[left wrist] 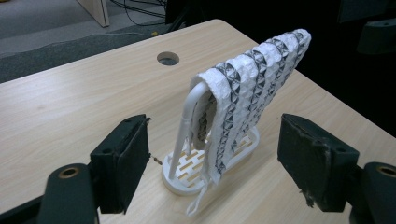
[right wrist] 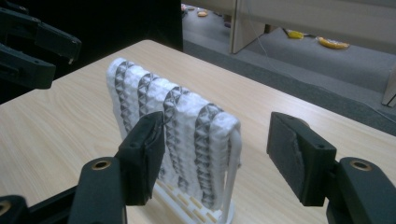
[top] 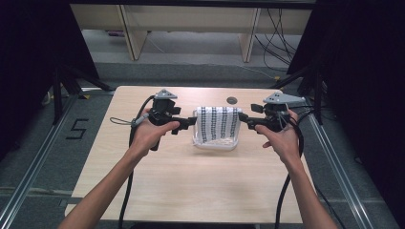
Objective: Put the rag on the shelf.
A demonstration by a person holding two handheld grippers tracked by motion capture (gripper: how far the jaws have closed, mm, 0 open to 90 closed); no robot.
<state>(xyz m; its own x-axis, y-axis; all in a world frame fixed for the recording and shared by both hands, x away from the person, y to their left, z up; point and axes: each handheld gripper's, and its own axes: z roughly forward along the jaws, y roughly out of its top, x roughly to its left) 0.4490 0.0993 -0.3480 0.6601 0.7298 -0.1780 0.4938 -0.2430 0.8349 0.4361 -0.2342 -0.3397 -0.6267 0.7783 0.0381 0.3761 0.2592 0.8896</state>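
A white cloth with black patterned stripes (top: 218, 123) hangs over the top bar of a small white plastic rack (top: 214, 143) in the middle of the table. My left gripper (top: 192, 121) points at the rack's left end, jaws open and apart from it. My right gripper (top: 242, 117) points at the right end, also open. In the left gripper view the cloth (left wrist: 252, 88) and the rack's hoop (left wrist: 187, 121) stand just beyond the open jaws. In the right gripper view the cloth (right wrist: 182, 121) lies between and beyond the jaws, with the left pad close to it.
The wooden table (top: 191, 181) has a round cable hole (top: 232, 100) behind the rack. Its front half is bare wood. Dark curtains and stands flank the table, and cables lie on the floor behind. The other gripper (right wrist: 32, 46) shows at the far left of the right gripper view.
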